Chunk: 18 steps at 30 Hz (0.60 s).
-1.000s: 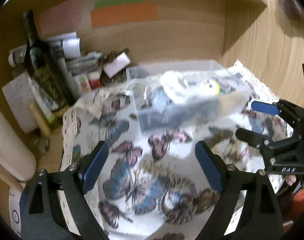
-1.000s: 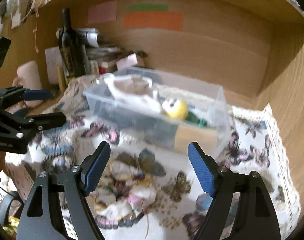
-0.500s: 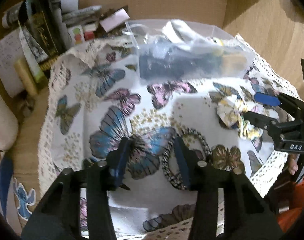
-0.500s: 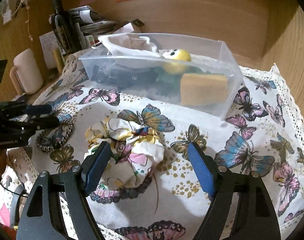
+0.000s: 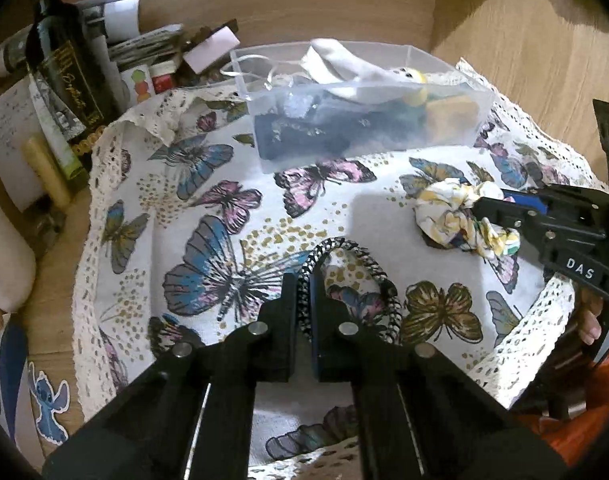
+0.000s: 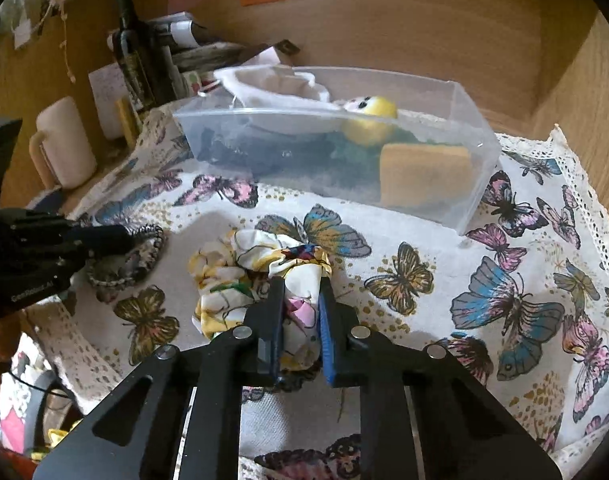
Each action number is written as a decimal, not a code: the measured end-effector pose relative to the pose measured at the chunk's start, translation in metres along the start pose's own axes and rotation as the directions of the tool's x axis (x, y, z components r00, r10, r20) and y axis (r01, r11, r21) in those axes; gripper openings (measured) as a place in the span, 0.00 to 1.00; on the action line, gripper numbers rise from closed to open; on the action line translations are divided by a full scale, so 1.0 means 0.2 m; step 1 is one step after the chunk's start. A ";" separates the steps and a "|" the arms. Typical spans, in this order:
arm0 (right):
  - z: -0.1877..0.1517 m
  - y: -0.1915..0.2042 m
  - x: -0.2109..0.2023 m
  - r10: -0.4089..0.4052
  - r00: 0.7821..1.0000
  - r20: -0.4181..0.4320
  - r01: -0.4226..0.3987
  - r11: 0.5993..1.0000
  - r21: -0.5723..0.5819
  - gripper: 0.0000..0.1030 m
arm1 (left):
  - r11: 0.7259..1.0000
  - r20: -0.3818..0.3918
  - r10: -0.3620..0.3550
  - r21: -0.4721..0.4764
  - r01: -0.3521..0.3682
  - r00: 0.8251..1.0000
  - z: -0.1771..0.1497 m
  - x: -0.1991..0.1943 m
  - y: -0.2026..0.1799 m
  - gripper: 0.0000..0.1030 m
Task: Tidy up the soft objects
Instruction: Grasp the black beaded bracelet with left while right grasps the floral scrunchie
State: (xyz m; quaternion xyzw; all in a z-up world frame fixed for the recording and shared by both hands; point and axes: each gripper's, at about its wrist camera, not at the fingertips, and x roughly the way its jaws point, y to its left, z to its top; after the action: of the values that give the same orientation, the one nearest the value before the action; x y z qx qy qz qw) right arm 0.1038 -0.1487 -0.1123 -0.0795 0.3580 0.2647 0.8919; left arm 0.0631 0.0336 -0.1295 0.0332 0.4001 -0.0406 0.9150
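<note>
1. A black-and-white braided hair tie is being pinched by the left claw, whose two fingers are being pressed together on the near-left stretch of the loop; the rest of the loop is lying ahead and to the right of the claw on the butterfly cloth.
2. A floral scrunchie is being gripped by the right claw, with bunched fabric being squeezed between the fingers and spilling out to the left of them.
3. In the left wrist view, the same scrunchie is being seen ahead and to the right, with the right claw's fingers closed on it.
4. A clear plastic bin is being kept straight ahead of both claws, beyond the two hair pieces; white cloth, a yellow toy, dark fabric and an orange sponge are being held inside it.
5. A dark bottle is standing beyond the cloth's far-left edge on the desk.
</note>
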 end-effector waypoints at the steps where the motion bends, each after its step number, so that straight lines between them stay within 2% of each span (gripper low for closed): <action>1: 0.01 -0.01 -0.01 -0.001 1.000 0.007 0.001 1.000 0.004 0.12 | 1.000 0.009 0.000 -0.004 0.000 1.000 0.01 -0.01 0.00 0.04; 11: 0.10 -0.02 -0.13 -0.030 0.992 0.119 0.029 1.000 0.012 0.12 | 1.000 0.147 0.018 -0.016 -0.016 0.989 0.15 -0.17 0.01 0.04; 18: 0.21 -0.05 -0.23 -0.079 0.973 0.218 0.077 0.997 0.020 0.12 | 0.998 0.204 0.047 -0.051 -0.038 0.978 0.28 -0.20 0.04 0.04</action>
State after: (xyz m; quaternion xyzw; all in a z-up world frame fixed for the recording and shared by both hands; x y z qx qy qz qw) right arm 0.1070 -0.1629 -0.0503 -0.0585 0.2558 0.2345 0.9360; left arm 0.0767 0.0378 -0.0615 0.0161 0.3038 -0.0149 0.9525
